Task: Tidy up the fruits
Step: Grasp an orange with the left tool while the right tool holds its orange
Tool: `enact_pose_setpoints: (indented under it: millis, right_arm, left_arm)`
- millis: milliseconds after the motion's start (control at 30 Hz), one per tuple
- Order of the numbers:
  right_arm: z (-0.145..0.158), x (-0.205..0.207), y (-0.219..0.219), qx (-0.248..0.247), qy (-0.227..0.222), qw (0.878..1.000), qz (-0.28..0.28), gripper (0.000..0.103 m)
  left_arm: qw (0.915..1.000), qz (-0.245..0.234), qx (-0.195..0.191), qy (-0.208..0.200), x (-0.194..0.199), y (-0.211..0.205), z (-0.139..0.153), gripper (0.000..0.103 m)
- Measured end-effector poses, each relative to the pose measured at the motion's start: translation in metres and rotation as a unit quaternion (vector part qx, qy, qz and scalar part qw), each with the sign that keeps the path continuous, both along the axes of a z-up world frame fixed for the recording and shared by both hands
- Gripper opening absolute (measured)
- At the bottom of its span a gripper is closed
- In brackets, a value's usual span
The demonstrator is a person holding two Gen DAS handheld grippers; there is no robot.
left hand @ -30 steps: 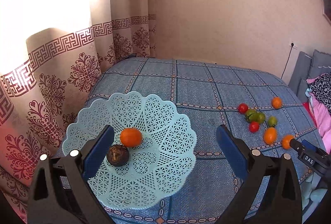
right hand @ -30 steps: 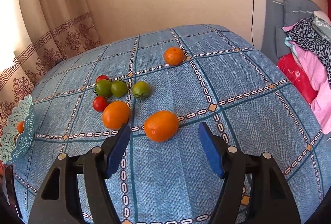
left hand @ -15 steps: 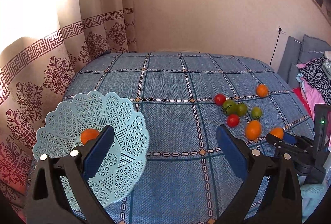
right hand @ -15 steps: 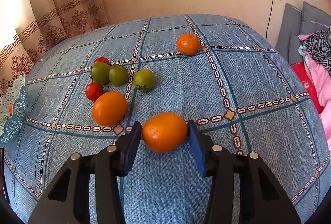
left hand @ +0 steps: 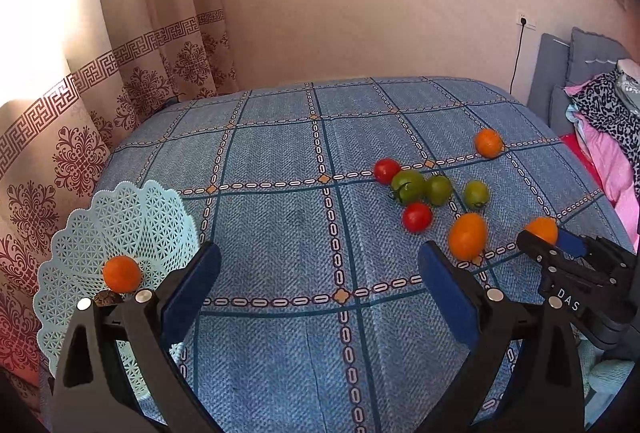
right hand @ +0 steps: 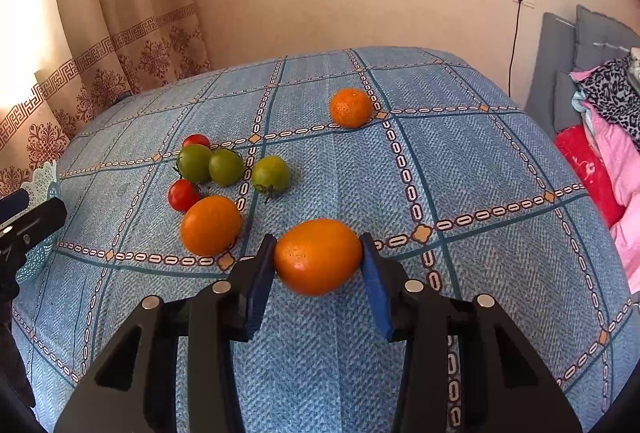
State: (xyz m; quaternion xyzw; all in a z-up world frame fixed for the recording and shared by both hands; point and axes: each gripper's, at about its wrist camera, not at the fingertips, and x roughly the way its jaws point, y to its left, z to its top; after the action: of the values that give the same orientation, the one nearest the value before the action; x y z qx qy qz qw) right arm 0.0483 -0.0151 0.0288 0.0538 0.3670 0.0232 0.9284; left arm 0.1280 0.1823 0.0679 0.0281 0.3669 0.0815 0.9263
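Where the blue checked bedspread (right hand: pixel 460 161) fills both views, the pale blue lattice basket (left hand: pixel 100 225) sits at its left edge by the curtain (left hand: pixel 132 81), holding one orange fruit (left hand: pixel 121 274) and a dark item mostly hidden behind the left gripper. Loose fruit lies well to the right: an orange (right hand: pixel 211 225), a mandarin (right hand: pixel 351 107) farther back, three green tomatoes (right hand: pixel 226 166) bunched together, and two red tomatoes (right hand: pixel 183 194). Nearest the right wrist camera, a smooth, glossy, oval orange (right hand: pixel 318 256) sits squeezed between the blue pads (right hand: pixel 259 279) of the right gripper (right hand: pixel 318 261), low over the cloth; whether it touches the cloth I cannot tell. Only the left wrist view shows the basket's contents, and there the left gripper (left hand: pixel 318 273) hovers with jaws spread wide, holding nothing.
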Motion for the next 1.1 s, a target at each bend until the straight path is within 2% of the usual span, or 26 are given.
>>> enact_pose_setpoints:
  millis: [133,333,533,600,733,1000,1100]
  right_arm:
    - [0.007,-0.007,-0.013,0.004,-0.016,1.000,-0.026,0.042]
    - [0.007,-0.006,-0.035,0.013,-0.015,0.998,-0.061,0.042]
    - [0.007,-0.005,-0.046,0.029,-0.016,0.997,-0.075,0.042]
    - [0.006,-0.004,-0.047,0.031,-0.014,0.996,-0.076,0.042]
    - [0.004,-0.002,-0.050,0.039,-0.011,0.996,-0.081,0.042]
    - [0.001,-0.002,-0.057,0.046,-0.009,0.995,-0.093,0.042]
    - [0.001,-0.002,-0.055,0.043,-0.009,0.995,-0.092,0.042]
  left_arm:
    - [0.9996,-0.028,0.001,0.008,0.009,-0.019,-0.007,0.100]
    - [0.9962,-0.079,-0.025,0.029,0.025,-0.047,-0.022,0.100]
    - [0.9943,-0.096,-0.020,0.042,0.040,-0.071,-0.036,0.099]
    - [0.9934,-0.102,-0.021,0.048,0.046,-0.077,-0.039,0.093]
    - [0.9913,-0.115,-0.021,0.060,0.054,-0.089,-0.046,0.087]
    - [0.9873,-0.126,-0.034,0.090,0.069,-0.101,-0.063,0.057]
    - [0.9862,-0.129,-0.038,0.096,0.071,-0.103,-0.068,0.050]
